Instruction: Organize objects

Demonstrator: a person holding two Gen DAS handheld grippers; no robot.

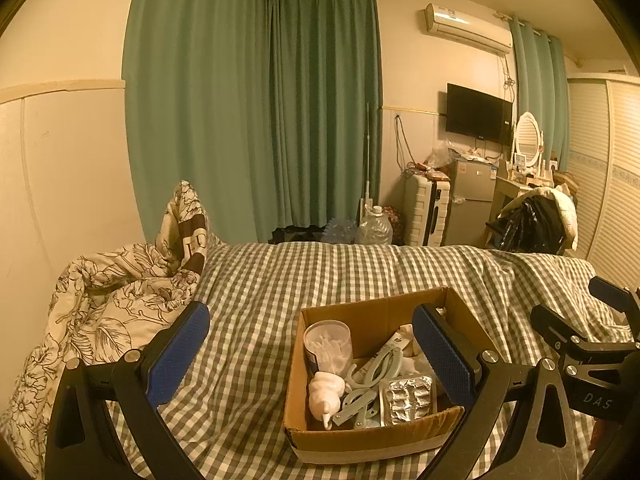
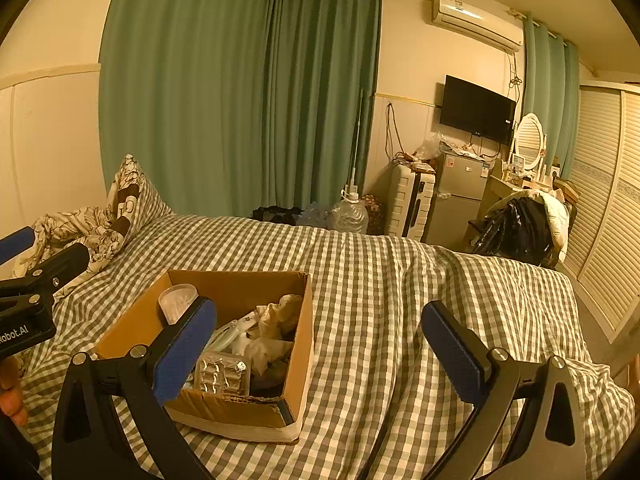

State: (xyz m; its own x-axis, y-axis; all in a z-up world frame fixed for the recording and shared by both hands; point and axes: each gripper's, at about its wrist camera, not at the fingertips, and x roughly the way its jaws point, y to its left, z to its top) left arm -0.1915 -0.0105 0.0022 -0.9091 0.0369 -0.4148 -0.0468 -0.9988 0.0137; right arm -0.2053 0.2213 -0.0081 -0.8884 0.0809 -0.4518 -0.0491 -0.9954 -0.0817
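An open cardboard box [image 1: 340, 442] sits on the checked bed sheet [image 1: 260, 280]. It holds a clear tub of cotton swabs [image 1: 328, 346], a white squeeze bottle [image 1: 326, 398], grey-blue clips [image 1: 376, 368], a foil pill blister [image 1: 408, 398] and crumpled white items. My left gripper [image 1: 312, 354] is open and empty above the box's near left side. The box also shows in the right wrist view [image 2: 132, 328], with the blister [image 2: 222, 374] and tub [image 2: 176, 302]. My right gripper [image 2: 320, 354] is open and empty, just right of the box.
A crumpled floral quilt [image 1: 112, 296] lies at the bed's left against the wall. Beyond the bed are green curtains [image 1: 256, 120], a water jug [image 1: 374, 228], a suitcase [image 1: 424, 210], a small fridge [image 1: 470, 206] and a chair piled with clothes [image 1: 532, 220].
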